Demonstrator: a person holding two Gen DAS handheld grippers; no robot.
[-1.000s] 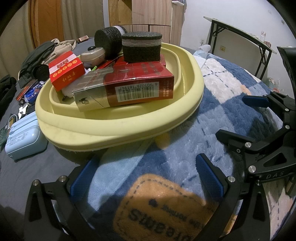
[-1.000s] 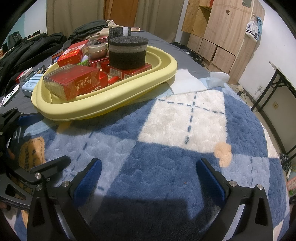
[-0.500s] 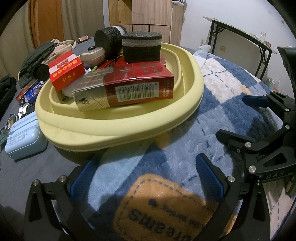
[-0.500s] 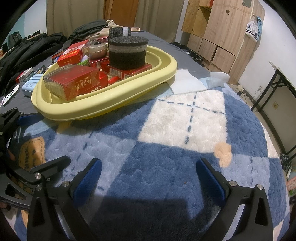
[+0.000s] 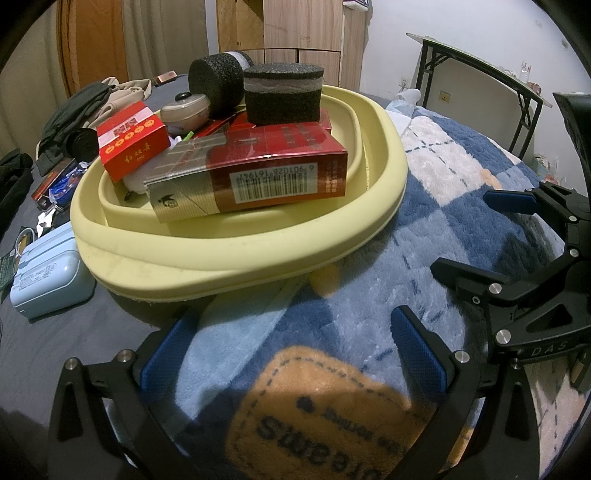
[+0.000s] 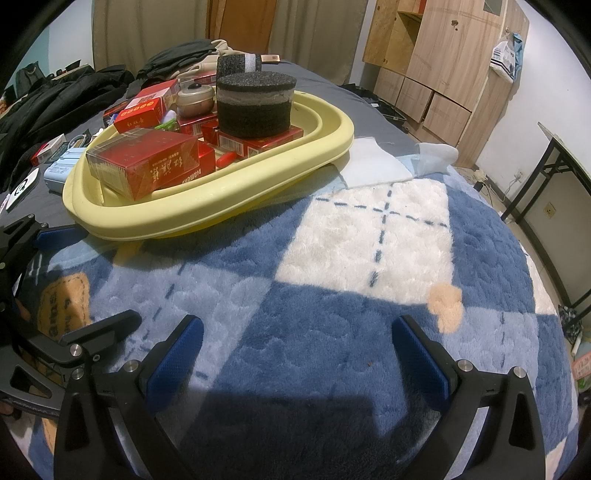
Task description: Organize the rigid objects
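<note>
Left gripper (image 5: 291,347) and right gripper (image 6: 295,347) both spread wide, empty, yellow basin (image 5: 236,254) upper left.

Plush checked blanket (image 6: 362,236) in blue and white underfoot, orange patch (image 5: 321,417) with lettering at 6 o'clock in the left view. Wooden wardrobe (image 6: 443,55) at 1 o'clock, black-legged desk (image 5: 476,70) at 2 o'clock. Dark clothes (image 6: 55,99) heaped at 10 o'clock, curtain (image 6: 147,26) behind them.

left gripper (image 5: 291,354) spread empty, right gripper (image 6: 295,354) likewise
</note>
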